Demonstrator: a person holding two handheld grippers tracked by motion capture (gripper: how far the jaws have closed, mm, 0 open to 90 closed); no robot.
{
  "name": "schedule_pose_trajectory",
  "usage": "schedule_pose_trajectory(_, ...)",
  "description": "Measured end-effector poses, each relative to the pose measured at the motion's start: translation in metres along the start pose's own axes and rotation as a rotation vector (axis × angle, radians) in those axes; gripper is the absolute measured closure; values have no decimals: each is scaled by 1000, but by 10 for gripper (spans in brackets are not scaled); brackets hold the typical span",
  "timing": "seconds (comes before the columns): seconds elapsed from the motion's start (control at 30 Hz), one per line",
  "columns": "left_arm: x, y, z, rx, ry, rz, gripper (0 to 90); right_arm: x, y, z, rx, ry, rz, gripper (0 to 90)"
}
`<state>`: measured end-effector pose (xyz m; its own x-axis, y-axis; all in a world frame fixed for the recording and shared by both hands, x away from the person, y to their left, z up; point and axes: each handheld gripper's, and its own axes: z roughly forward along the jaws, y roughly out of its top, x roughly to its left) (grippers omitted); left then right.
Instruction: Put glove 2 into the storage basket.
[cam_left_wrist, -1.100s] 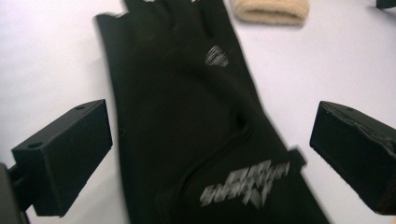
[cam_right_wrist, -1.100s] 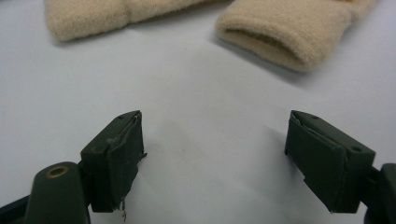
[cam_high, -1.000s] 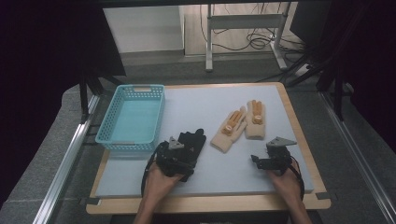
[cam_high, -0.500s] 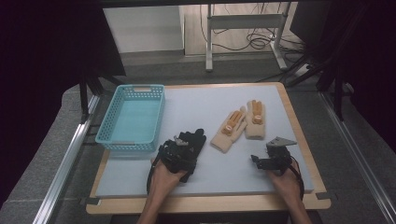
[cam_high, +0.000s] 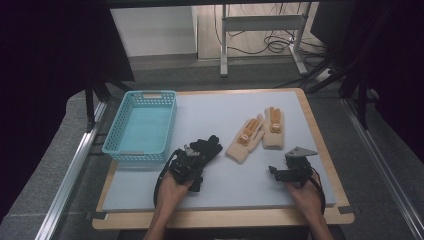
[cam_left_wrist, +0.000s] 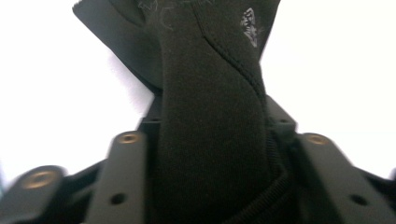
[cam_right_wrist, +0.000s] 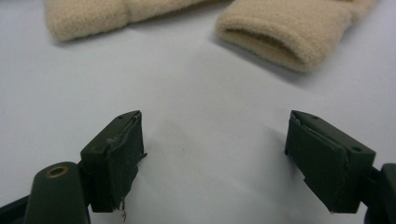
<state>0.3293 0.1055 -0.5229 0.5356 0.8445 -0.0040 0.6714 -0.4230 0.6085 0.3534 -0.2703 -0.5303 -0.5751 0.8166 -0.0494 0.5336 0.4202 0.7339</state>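
- The left gripper (cam_high: 196, 156) had just squeezed its fingers (cam_left_wrist: 122, 182) together on the black glove (cam_left_wrist: 210, 135).
- In the left gripper view, the glove's cuff sat right between the two fingers, and both fingers pressed on its sides. The rest of the glove stuck out past the fingertips.
- That looked like a good grab, so the glove seemed ready to be lifted. It had not gone up yet; in the high view it lay on the desk (cam_high: 220, 107).
- The blue basket (cam_high: 142, 125) stood just beside the left fingers, on their left. It was probably where the glove would go.
- The right gripper (cam_high: 282, 172) had its fingers (cam_right_wrist: 114, 158) spread wide with nothing between them, just bare desk.
- Two tan gloves (cam_high: 256, 134) lay ahead of the right fingers, near but not touching them. In the right gripper view, one open cuff (cam_right_wrist: 285, 32) pointed back at the fingers.
- Compared with a second ago, the left fingers were wide then and were clamped on the glove now.
- The left hand had barely moved, and the black glove lay in the same spot.
- The right hand, the tan gloves and the basket all looked the same as before.
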Motion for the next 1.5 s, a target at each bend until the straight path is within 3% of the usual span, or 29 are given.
schedule_pose_trajectory(0.1,5,1,-2,-5,-20,-12,635,0,0,0,0,0,-1,190)
schedule_pose_trajectory(0.27,12,4,-3,-13,-54,-37,665,0,0,0,0,0,0,190)
schedule_pose_trajectory(0.5,13,19,-10,-33,-52,-18,670,0,0,0,1,0,3,190)
schedule_pose_trajectory(0.8,22,38,-19,-64,-48,-27,669,0,0,0,0,0,0,190)
schedule_pose_trajectory(1.1,49,66,-46,-104,-22,-51,668,0,0,0,0,0,1,190)
schedule_pose_trajectory(1.37,79,78,-69,-123,25,-92,668,0,0,0,-1,0,0,190)
schedule_pose_trajectory(1.4,90,80,-74,-124,44,-111,668,0,0,0,-1,-1,0,190)
schedule_pose_trajectory(1.5,107,80,-81,-120,74,-134,668,0,0,0,-1,0,0,190)
